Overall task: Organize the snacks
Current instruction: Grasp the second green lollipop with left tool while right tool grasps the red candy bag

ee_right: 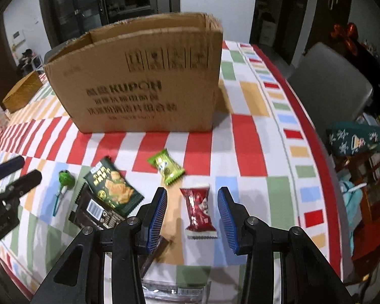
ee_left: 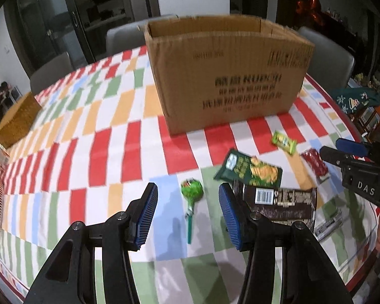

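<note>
An open cardboard box (ee_left: 228,76) (ee_right: 144,81) stands on the checkered tablecloth (ee_left: 114,152) (ee_right: 253,139). In front of it lie a green lollipop (ee_left: 192,192) (ee_right: 65,179), a dark green cracker packet (ee_left: 250,169) (ee_right: 114,187), a dark brown packet (ee_left: 281,202) (ee_right: 93,210), a light green candy (ee_left: 283,142) (ee_right: 166,166) and a red candy (ee_left: 315,164) (ee_right: 198,207). My left gripper (ee_left: 187,215) is open above the table with the lollipop between its fingers. My right gripper (ee_right: 192,217) is open around the red candy; it also shows in the left wrist view (ee_left: 342,152).
A small yellow-brown box (ee_left: 17,119) (ee_right: 22,91) sits at the far left. Grey chairs (ee_left: 326,58) (ee_right: 329,83) stand around the table. A clear packet (ee_right: 174,291) lies at the near edge under my right gripper. The table's right edge (ee_right: 324,152) is close.
</note>
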Demonstrator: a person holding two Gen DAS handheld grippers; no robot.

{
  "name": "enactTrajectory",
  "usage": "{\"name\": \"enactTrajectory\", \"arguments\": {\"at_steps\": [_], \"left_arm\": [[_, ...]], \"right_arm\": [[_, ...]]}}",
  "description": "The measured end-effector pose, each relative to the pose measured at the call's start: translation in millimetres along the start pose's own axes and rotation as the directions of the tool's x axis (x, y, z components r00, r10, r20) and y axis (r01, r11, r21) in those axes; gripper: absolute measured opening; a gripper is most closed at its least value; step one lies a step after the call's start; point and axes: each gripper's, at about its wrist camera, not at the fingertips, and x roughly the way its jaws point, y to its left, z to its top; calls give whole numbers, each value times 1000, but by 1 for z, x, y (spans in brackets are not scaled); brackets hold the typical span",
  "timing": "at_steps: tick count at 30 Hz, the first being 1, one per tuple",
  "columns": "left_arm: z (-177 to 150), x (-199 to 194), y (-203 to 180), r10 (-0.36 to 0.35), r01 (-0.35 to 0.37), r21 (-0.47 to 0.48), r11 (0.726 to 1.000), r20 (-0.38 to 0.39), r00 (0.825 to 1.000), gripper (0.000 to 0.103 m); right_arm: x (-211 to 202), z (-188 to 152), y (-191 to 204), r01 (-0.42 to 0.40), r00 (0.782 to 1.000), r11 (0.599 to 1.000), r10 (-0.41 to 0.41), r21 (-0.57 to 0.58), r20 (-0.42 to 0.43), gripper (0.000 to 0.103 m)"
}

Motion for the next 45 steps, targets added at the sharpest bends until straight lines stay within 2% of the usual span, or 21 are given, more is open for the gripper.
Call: {"name": "enactTrajectory", "arguments": {"at_steps": [6, 14, 22, 26, 27, 30, 34, 45], "left_arm": [[-5, 22, 4, -7, 6, -27, 1000, -53, 999, 50], [2, 51, 3, 1, -2, -17, 1000, -98, 995, 49], [7, 64, 0, -10, 9, -9, 1000, -107, 994, 49], [8, 68, -2, -32, 33, 3, 999, -113, 993, 39], [8, 69, -2, -36, 36, 4, 999, -116, 993, 36], [9, 70, -2, -46, 47, 1, 999, -118, 992, 26], [8, 69, -4, -80, 80, -7, 997, -114, 990, 26], [5, 36, -4, -85, 84, -27, 996, -44, 995, 26]], "right_arm": [[12, -6, 1, 3, 999, 1000, -4, -4, -34, 43], [31, -7, 0, 2, 998, 1000, -2, 1, -66, 43], [45, -7, -5, -14, 996, 1000, 16, 19, -85, 43], [49, -6, -5, -30, 996, 999, 32, 20, -85, 41], [49, -6, -4, -37, 996, 999, 38, 18, -83, 38], [51, -7, -3, -43, 995, 999, 44, 10, -85, 25], [50, -7, -2, -62, 995, 998, 62, 3, -80, 24], [26, -8, 7, -123, 992, 992, 122, -16, -37, 24]]}}
